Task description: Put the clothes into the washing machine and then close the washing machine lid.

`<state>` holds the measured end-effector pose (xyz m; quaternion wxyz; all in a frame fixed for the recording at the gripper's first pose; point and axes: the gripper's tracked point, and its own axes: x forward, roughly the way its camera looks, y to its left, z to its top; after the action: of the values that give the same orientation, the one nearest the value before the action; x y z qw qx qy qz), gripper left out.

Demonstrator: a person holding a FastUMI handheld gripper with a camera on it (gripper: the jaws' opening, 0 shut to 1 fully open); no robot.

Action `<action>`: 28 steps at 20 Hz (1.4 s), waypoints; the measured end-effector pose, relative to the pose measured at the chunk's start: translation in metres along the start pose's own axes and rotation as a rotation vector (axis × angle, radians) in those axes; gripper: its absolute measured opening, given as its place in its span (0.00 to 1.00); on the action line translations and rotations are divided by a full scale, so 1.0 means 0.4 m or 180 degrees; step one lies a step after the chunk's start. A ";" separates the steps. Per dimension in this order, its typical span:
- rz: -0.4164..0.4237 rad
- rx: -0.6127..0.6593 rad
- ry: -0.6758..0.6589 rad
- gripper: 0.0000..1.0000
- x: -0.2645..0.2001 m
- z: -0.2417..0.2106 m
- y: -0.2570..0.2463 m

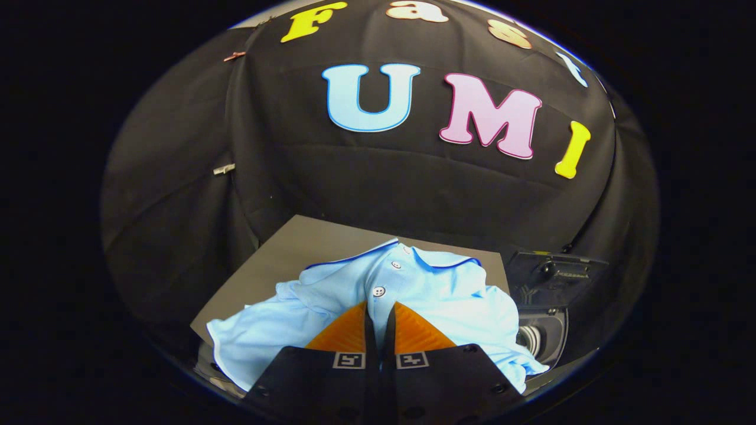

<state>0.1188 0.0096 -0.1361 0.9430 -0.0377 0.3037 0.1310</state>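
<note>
Across the left of the worktop (283,248) the surface is bare grey board, backed by the black cloth wall. A light blue polo shirt (331,295) lies crumpled on the board's near half, one hem spread out to the left, collar and button placket facing up and away from the tool.

Centre: the tool (380,313) sits low over the shirt, its fingers (345,330) drawn together with a slim gap between the tips, right at the placket below the lowest button. Cloth looks pinched in that gap, so I judge the fingers clamped on the shirt, though the contact itself is hidden by them. Gripping near the middle of the garment probably lets it hang in a compact bunch for carrying.

Right: the shirt's other side drapes off the board edge towards a dark washing machine (546,330), just beside the worktop. Its lid (555,274) stands raised, the opening facing up, ready to take the shirt. Shirt not yet inside; lid not yet closed.
</note>
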 end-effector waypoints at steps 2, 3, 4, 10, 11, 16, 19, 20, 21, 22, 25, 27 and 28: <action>0.0023 0.0017 -0.0093 0.04 -0.021 0.039 -0.011; 0.0032 0.0009 -0.0151 0.04 -0.033 0.058 -0.019; 0.0040 0.0005 -0.0210 0.04 -0.043 0.074 -0.028; 0.0053 0.0078 -0.0355 0.04 -0.097 0.109 -0.135; 0.0038 0.0104 -0.0371 0.04 -0.109 0.109 -0.164; -0.0064 0.0172 -0.0396 0.04 -0.153 0.104 -0.331; -0.0085 0.0256 -0.0420 0.04 -0.176 0.095 -0.431; -0.0089 0.0273 -0.0435 0.04 -0.185 0.094 -0.462; -0.0090 0.0285 -0.0451 0.04 -0.194 0.090 -0.492; -0.0088 0.0293 -0.0480 0.04 -0.202 0.092 -0.521; -0.0086 0.0288 -0.0568 0.04 -0.231 0.095 -0.613; -0.0081 0.0274 -0.0643 0.04 -0.247 0.104 -0.676; -0.0073 0.0275 -0.0682 0.04 -0.252 0.110 -0.705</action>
<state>0.1410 -0.2781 -0.0442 0.9722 0.0137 0.2061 0.1103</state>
